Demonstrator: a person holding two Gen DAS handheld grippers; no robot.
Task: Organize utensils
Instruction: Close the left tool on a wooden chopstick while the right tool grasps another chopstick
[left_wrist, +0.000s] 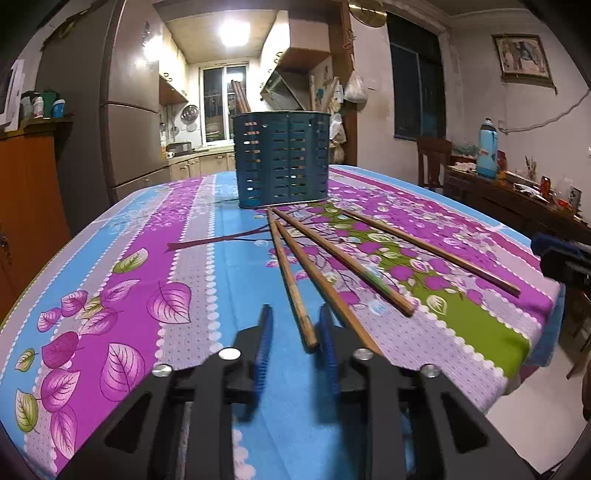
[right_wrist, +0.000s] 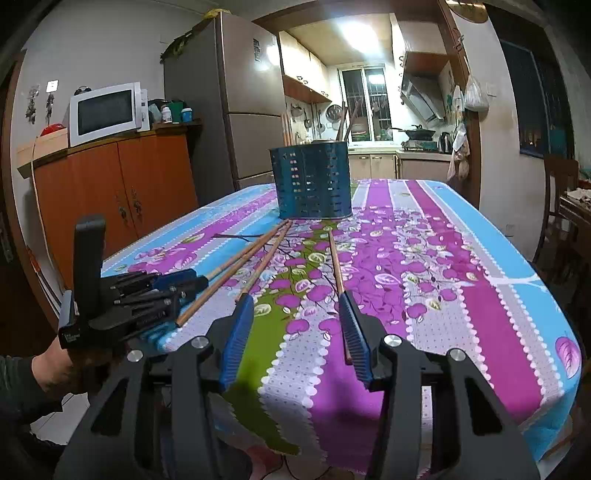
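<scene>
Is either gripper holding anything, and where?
Nothing yet. The left gripper stands open around the near end of the leftmost chopstick, the right gripper around that of the rightmost chopstick.

holder: dark teal perforated metal utensil holder (left_wrist: 282, 160), upright at the far middle of the table.
chopsticks: four brown wooden chopsticks (left_wrist: 343, 256), lying flat, fanning out from the holder's base.
</scene>
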